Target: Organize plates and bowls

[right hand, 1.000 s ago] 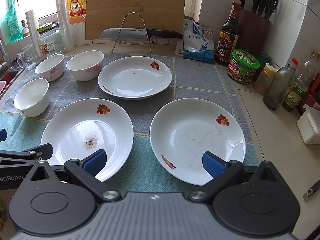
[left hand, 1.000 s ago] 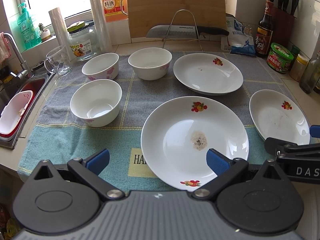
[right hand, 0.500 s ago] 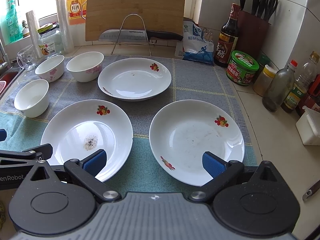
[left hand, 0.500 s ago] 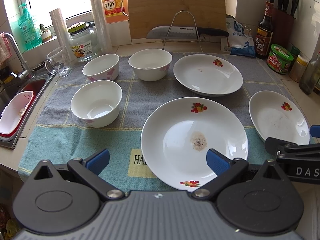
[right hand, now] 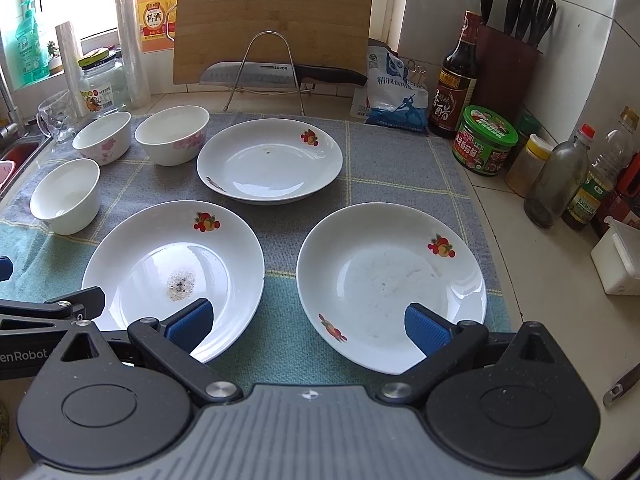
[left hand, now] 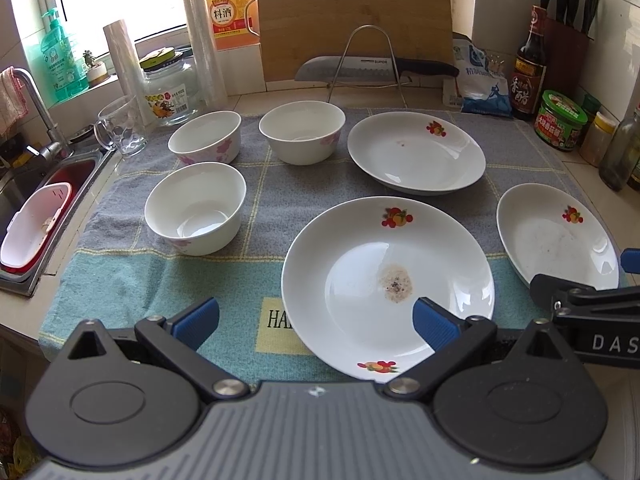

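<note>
On the checked towel point(left hand: 260, 184) lie three white plates with fruit motifs and three white bowls with pink flowers. The near-left plate point(left hand: 384, 272) carries a speckled residue patch; the near-right plate point(right hand: 392, 280) is faintly smeared; the far plate point(right hand: 270, 160) sits behind them, the bowls point(left hand: 196, 206) to its left. Both grippers hover low at the towel's near edge, side by side. The left gripper point(left hand: 316, 320) is spread wide and empty, its right pad over the stained plate's rim. The right gripper point(right hand: 308, 322) gapes likewise, straddling the gap between the near plates.
</note>
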{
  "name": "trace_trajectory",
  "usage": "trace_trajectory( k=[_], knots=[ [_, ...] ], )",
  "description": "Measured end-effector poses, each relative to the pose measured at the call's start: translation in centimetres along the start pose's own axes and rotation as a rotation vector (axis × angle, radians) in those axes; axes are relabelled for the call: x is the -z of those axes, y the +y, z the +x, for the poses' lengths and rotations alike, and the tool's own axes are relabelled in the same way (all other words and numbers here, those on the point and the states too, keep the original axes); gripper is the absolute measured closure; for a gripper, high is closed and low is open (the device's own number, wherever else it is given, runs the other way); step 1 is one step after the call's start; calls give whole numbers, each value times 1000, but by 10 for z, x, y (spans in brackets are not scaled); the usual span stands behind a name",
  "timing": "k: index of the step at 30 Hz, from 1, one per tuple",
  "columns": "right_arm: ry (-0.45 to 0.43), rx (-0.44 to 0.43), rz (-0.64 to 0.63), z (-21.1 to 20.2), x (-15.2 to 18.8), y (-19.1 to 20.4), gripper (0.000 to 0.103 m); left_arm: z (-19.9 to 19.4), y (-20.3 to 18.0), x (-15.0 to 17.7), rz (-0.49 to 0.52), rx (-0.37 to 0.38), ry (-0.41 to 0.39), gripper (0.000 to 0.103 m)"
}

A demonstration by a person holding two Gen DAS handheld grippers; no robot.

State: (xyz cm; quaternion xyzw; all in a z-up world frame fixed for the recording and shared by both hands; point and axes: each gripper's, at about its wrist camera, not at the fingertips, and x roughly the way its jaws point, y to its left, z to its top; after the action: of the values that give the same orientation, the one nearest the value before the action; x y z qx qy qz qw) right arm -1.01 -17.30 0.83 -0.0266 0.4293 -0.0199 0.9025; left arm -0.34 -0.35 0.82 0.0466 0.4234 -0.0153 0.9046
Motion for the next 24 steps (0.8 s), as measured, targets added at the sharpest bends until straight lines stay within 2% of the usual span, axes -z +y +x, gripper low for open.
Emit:
trace_trajectory(
  k=[14,19,24],
  knots=[
    [-52,2,-21,-10,3,-7,0,-7,-7,1,-11,14,-31,1],
    [-127,1,-46,-20,2,-18,0,-15,-14,-7,-4,49,-70,1],
    [-201,15,-49,-25,4,-36,0,-18,-27,-22,60,102,-113,1]
  ],
)
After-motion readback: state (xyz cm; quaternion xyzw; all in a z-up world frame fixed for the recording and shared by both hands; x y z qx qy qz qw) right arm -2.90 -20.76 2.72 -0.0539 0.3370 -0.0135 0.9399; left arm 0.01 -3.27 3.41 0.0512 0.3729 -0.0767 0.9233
